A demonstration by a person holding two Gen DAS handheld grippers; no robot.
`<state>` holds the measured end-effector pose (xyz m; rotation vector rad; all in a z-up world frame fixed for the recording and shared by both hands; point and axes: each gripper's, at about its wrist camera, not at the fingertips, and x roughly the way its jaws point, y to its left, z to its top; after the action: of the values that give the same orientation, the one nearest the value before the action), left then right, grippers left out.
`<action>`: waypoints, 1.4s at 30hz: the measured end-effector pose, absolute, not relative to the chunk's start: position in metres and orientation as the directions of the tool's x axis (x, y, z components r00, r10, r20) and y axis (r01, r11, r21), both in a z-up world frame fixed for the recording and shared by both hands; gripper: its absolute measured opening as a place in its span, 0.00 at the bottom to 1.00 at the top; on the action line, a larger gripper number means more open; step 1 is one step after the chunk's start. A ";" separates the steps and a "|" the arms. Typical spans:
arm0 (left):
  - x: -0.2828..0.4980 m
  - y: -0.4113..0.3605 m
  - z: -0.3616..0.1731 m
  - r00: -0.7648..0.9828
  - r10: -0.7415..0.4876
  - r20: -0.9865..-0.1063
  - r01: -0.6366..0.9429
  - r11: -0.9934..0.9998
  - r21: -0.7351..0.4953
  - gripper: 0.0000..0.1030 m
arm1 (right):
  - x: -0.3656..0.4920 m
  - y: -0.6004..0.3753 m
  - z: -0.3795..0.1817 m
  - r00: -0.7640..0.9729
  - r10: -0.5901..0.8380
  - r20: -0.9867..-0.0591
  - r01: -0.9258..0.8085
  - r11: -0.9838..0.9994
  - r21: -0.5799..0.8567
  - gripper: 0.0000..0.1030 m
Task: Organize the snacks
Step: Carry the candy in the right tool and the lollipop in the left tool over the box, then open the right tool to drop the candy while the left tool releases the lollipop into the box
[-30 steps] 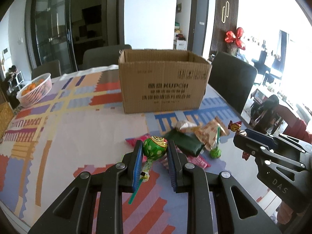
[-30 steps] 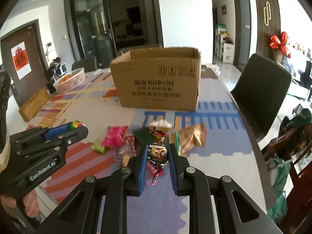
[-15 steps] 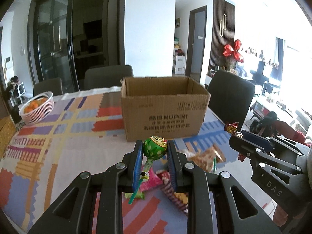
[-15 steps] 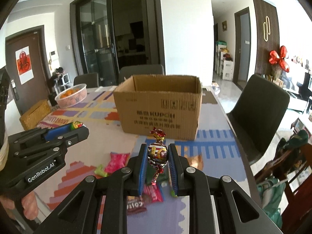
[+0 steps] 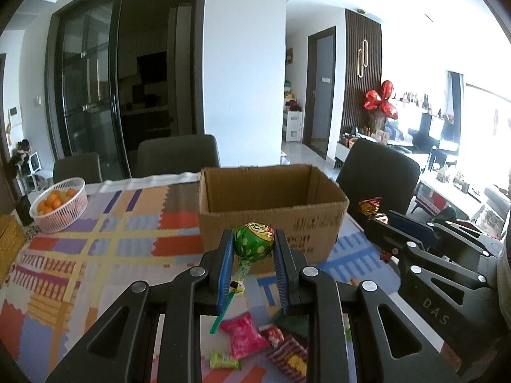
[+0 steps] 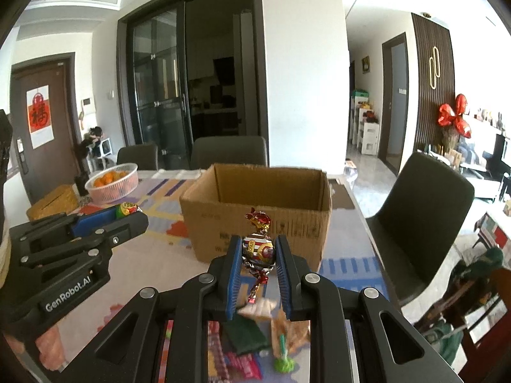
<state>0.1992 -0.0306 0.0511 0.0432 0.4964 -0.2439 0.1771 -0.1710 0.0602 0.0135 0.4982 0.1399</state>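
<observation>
Right now my left gripper [image 5: 254, 249] is clamped on a green lollipop [image 5: 254, 243], its pads pressed to either side of the round head while the stick [image 5: 223, 311] hangs down between the fingers. My right gripper [image 6: 258, 253] is nearly closed on a foil-wrapped candy [image 6: 258, 250], pinched at its middle with the twisted ends poking out above and below. Both are held in the air in front of the open cardboard box [image 5: 271, 220], which stands on the table [image 5: 105, 255] with its top flaps out of the way. Below the grippers, more snacks lie loose on the patterned cloth: a pink packet [image 5: 244, 335], a small green sweet [image 5: 224, 364] and a second lollipop [image 6: 282, 362]. Further left sits a white basket [image 5: 60, 206] of oranges, well apart from the box. Dark chairs [image 6: 418, 220] stand around the table.
</observation>
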 end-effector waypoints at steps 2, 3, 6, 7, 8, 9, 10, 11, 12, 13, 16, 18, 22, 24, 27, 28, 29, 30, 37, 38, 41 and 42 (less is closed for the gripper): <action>0.205 -0.031 0.055 0.857 -0.219 -0.466 0.242 0.970 -0.011 0.24 | 0.184 -0.170 0.065 0.875 0.139 -0.463 -0.131 0.990 0.048 0.22; 0.209 -0.032 0.057 0.858 -0.220 -0.463 0.244 0.970 -0.009 0.24 | 0.189 -0.170 0.067 0.878 0.139 -0.458 -0.132 0.990 0.048 0.22; 0.221 -0.034 0.063 0.856 -0.231 -0.462 0.253 0.967 -0.015 0.24 | 0.200 -0.168 0.072 0.882 0.141 -0.450 -0.133 0.990 0.049 0.22; 0.225 -0.034 0.065 0.858 -0.232 -0.459 0.255 0.967 -0.014 0.24 | 0.204 -0.168 0.074 0.883 0.143 -0.448 -0.135 0.990 0.051 0.22; 0.228 -0.034 0.066 0.860 -0.232 -0.455 0.255 0.967 -0.012 0.24 | 0.209 -0.167 0.075 0.884 0.144 -0.445 -0.136 0.990 0.050 0.22; 0.232 -0.034 0.068 0.861 -0.231 -0.452 0.255 0.967 -0.009 0.24 | 0.212 -0.166 0.076 0.885 0.143 -0.443 -0.136 0.990 0.049 0.22; 0.237 -0.035 0.069 0.863 -0.229 -0.451 0.253 0.967 -0.006 0.24 | 0.216 -0.166 0.077 0.886 0.144 -0.440 -0.137 0.989 0.048 0.22; 0.241 -0.035 0.069 0.863 -0.228 -0.451 0.253 0.968 -0.006 0.24 | 0.220 -0.165 0.078 0.888 0.143 -0.438 -0.138 0.989 0.043 0.22; 0.245 -0.035 0.071 0.862 -0.231 -0.451 0.255 0.967 -0.007 0.24 | 0.224 -0.164 0.079 0.888 0.140 -0.438 -0.137 0.990 0.038 0.22; 0.250 -0.036 0.072 0.862 -0.230 -0.452 0.255 0.967 -0.007 0.24 | 0.229 -0.163 0.079 0.888 0.139 -0.439 -0.138 0.990 0.034 0.22; 0.266 -0.037 0.072 0.854 -0.238 -0.462 0.260 0.965 -0.015 0.24 | 0.242 -0.164 0.079 0.887 0.135 -0.442 -0.136 0.990 0.030 0.22; 0.277 -0.036 0.072 0.839 -0.259 -0.478 0.275 0.961 -0.038 0.24 | 0.252 -0.164 0.078 0.885 0.128 -0.448 -0.129 0.991 0.027 0.22; 0.303 -0.037 0.073 0.819 -0.271 -0.506 0.286 0.957 -0.048 0.24 | 0.273 -0.167 0.075 0.876 0.111 -0.468 -0.116 0.993 0.019 0.22; 0.317 -0.037 0.073 0.804 -0.283 -0.523 0.301 0.952 -0.052 0.24 | 0.285 -0.168 0.073 0.871 0.099 -0.482 -0.108 0.994 0.008 0.22; 0.338 -0.040 0.071 0.768 -0.311 -0.560 0.321 0.943 -0.084 0.24 | 0.305 -0.173 0.068 0.852 0.097 -0.515 -0.106 0.994 0.011 0.22; 0.346 -0.040 0.069 0.756 -0.313 -0.575 0.321 0.943 -0.090 0.24 | 0.313 -0.174 0.066 0.840 0.102 -0.533 -0.108 0.994 0.022 0.22; 0.353 -0.041 0.067 0.747 -0.310 -0.588 0.318 0.944 -0.093 0.24 | 0.319 -0.177 0.065 0.832 0.112 -0.544 -0.111 0.993 0.035 0.22; 0.361 -0.042 0.066 0.736 -0.310 -0.602 0.320 0.943 -0.095 0.24 | 0.324 -0.179 0.063 0.822 0.122 -0.556 -0.116 0.992 0.047 0.22; 0.400 -0.047 0.052 0.666 -0.304 -0.681 0.308 0.944 -0.120 0.24 | 0.358 -0.189 0.059 0.777 0.131 -0.616 -0.110 0.991 0.072 0.22; 0.403 -0.048 0.051 0.664 -0.300 -0.685 0.305 0.945 -0.118 0.24 | 0.355 -0.191 0.056 0.774 0.128 -0.620 -0.106 0.992 0.071 0.22; 0.409 -0.048 0.047 0.658 -0.275 -0.701 0.283 0.953 -0.108 0.31 | 0.365 -0.191 0.053 0.758 0.124 -0.641 -0.105 0.992 0.068 0.22; 0.409 -0.047 0.047 0.657 -0.275 -0.702 0.283 0.953 -0.109 0.34 | 0.366 -0.188 0.052 0.757 0.113 -0.644 -0.100 0.993 0.057 0.22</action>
<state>0.4088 -0.0473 0.0470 0.0103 0.7939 -0.3158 0.3659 -0.1884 0.0519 0.0190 0.7033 0.1161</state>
